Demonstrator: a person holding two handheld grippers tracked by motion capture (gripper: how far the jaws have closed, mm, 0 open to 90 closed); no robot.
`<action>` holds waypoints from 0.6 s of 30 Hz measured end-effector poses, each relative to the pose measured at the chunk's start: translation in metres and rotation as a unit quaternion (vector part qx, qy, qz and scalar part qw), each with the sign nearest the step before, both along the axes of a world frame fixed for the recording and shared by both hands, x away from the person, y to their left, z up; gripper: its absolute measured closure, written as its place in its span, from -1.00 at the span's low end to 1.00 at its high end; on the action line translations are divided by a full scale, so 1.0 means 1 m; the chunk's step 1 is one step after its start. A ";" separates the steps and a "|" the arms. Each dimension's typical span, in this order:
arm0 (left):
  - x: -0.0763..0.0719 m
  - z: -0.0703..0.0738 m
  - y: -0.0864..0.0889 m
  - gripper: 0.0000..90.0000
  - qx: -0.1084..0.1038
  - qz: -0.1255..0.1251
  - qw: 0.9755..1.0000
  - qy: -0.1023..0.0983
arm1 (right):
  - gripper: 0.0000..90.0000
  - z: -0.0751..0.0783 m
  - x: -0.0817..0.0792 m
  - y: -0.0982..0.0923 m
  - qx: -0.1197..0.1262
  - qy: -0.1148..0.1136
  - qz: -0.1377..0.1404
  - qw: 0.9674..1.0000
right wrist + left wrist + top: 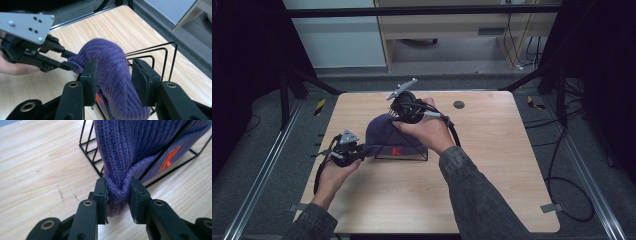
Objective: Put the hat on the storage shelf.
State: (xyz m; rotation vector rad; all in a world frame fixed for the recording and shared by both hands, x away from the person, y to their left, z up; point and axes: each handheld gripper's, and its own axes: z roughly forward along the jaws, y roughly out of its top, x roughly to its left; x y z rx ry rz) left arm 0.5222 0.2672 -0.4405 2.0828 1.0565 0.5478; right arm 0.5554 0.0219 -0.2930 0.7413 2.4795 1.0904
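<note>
In the high view, a purple ribbed knit beanie with an orange letter (387, 135) is draped over a black wire rack (404, 156) near the middle of the pale wooden bench (492, 160). The left gripper (362, 154) sits at the beanie's near-left edge; the right gripper (398, 118) rests on top of it, at its far side.

In the left gripper view, the two black fingers (102, 195) are nearly closed and pinch a bunched fold of the beanie's (125, 150) hem between them, low down just above the bench (37, 165). The rack's (88, 155) wires stand to the left of the cloth.

In the right gripper view, the fingers (90, 75) stand partly open, straddling the beanie's (110, 67) rounded crown; the left one touches the knit, the right one stands clear. The left gripper (68, 60) grips the hem beyond
</note>
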 end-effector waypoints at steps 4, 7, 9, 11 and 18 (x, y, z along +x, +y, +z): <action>-0.002 -0.001 0.002 0.50 -0.005 0.005 1.000 -0.001 | 0.25 0.001 -0.003 -0.006 0.010 -0.001 -0.002 1.000; -0.005 0.001 0.005 0.51 -0.019 0.006 1.000 -0.001 | 0.25 -0.003 -0.004 -0.009 0.008 0.004 -0.006 1.000; -0.005 0.003 0.006 0.50 -0.022 0.007 1.000 -0.001 | 0.25 -0.003 -0.004 -0.009 0.007 0.004 -0.007 1.000; -0.005 0.004 0.009 0.50 -0.031 0.012 0.999 -0.001 | 0.25 -0.005 -0.005 -0.011 0.008 0.005 -0.008 1.000; -0.009 -0.002 0.014 0.48 -0.028 0.016 0.999 0.000 | 0.25 -0.005 -0.004 -0.014 0.013 0.004 -0.011 1.000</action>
